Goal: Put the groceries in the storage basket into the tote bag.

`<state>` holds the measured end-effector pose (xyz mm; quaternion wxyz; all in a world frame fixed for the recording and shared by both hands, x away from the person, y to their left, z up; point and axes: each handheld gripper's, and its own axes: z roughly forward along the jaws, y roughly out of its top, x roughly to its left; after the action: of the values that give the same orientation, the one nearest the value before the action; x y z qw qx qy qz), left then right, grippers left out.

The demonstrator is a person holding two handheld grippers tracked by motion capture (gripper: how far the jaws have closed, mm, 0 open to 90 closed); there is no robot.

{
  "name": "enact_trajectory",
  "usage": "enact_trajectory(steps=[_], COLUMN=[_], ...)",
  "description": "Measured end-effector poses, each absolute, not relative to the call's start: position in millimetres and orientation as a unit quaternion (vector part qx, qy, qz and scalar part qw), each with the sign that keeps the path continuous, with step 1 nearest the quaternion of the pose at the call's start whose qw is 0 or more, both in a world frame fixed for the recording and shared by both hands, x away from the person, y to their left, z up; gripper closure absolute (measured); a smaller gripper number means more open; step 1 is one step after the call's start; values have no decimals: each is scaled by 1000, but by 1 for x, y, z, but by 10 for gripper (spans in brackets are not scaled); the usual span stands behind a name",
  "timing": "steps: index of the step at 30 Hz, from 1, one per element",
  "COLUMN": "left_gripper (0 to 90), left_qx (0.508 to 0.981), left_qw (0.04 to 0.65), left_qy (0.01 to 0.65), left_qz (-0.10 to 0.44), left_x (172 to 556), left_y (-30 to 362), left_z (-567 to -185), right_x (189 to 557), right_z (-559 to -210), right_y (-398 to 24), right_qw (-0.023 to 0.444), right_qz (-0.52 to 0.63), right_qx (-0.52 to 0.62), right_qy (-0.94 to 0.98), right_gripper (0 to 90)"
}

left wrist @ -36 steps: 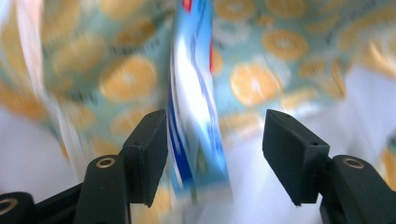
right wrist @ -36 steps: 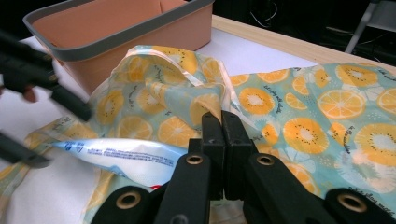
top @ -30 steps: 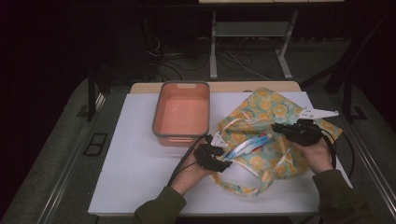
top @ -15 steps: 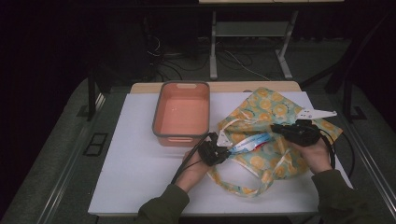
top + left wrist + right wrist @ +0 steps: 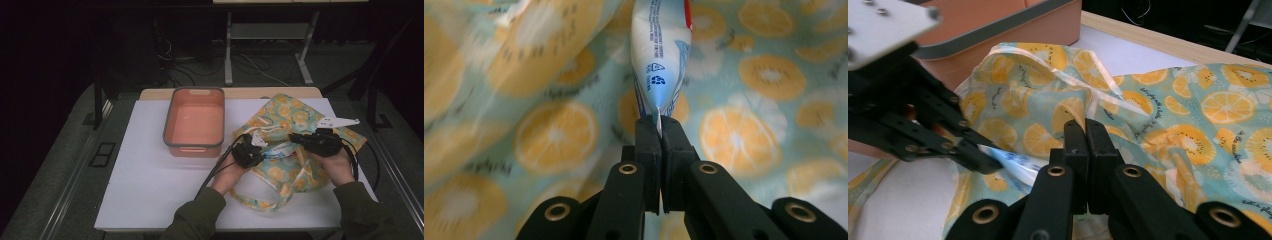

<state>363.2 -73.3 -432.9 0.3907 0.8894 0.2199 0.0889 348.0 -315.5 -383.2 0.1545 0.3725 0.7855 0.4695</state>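
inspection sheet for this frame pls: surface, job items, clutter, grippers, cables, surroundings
Surface: white board on a table, dry-looking.
Job's things: blue-white tube pinched by its flat crimped end, lying at the mouth of the orange-print bag; orange bin beside the bag, nothing in it.
Clutter: nothing seen.
Grippers: left gripper shut on the tube, having just closed; right gripper shut on the bag's fabric.
Cables: black gripper cables trail across the board.
Surroundings: dark room, metal stand legs and floor wiring behind.
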Motion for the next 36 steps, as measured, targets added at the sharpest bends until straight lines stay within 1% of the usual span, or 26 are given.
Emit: enact_trajectory(steps=[12,17,18,20,24,27,36], left_gripper=[873,859,855,793,737,691,564], left_qx=[880,881,880,876,872,875,878], left_qw=[405,401,403,409,419,417,407], left_qy=[236,239,238,240,237,227,224], left_qz=[80,81,82,86,88,96,113], left_x=[384,386,385,383,374,363,328], left_y=[-112,-113,-110,-101,-78,-59,1], left_z=[-437,-436,-435,-432,-424,-419,-412], right_x=[348,348,348,347,347,347,347], right_z=[-384,-384,-384,-384,-384,-383,-384], right_y=[-314,-314,-313,-313,-314,-315,-316], right_qw=[152,152,152,153,154,155,152], right_qz=[469,469,469,469,469,469,469], right_qx=[370,368,368,367,368,369,372], right_qy=[787,788,789,789,788,787,786], right_gripper=[893,893,893,892,892,893,893])
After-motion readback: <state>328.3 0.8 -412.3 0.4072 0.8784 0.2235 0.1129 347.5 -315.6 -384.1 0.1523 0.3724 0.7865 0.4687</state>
